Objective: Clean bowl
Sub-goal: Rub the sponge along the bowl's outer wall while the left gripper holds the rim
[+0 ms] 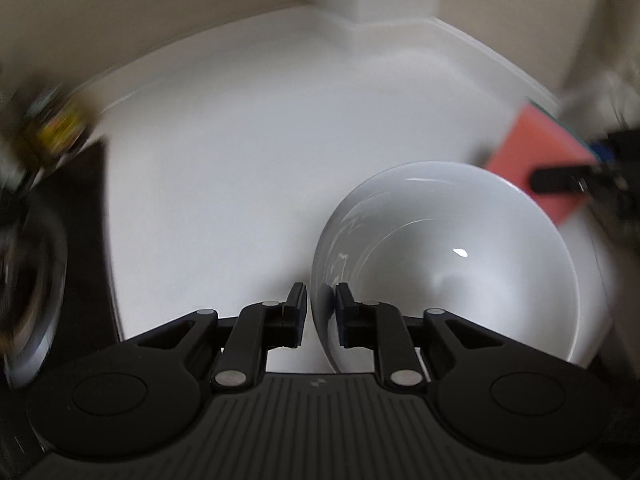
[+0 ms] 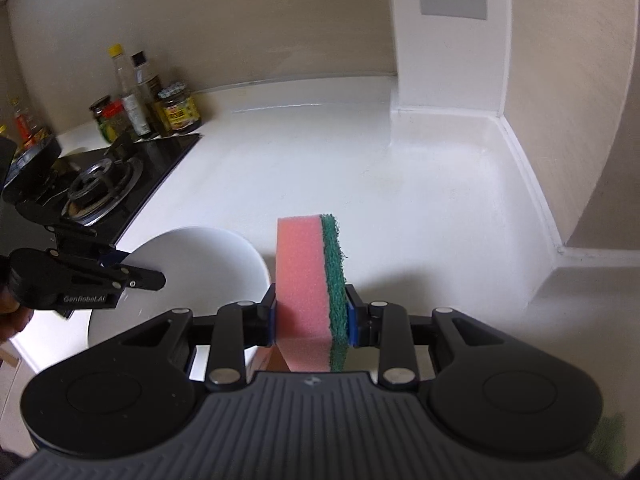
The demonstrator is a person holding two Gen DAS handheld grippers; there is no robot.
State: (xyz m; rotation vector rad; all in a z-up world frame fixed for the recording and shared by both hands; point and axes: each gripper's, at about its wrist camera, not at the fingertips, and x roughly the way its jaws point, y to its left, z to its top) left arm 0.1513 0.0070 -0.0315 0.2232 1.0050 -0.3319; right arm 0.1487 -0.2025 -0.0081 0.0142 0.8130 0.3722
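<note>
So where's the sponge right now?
The sponge is clamped in the right hand-held gripper, just right of the white bowl over the counter.

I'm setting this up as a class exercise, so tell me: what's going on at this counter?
A person is working with two handheld grippers. The left gripper is clamped on the rim of a round white ceramic bowl over the white countertop. The right gripper holds a pink sponge with a green scouring side upright beside the bowl, not yet touching it.
</note>
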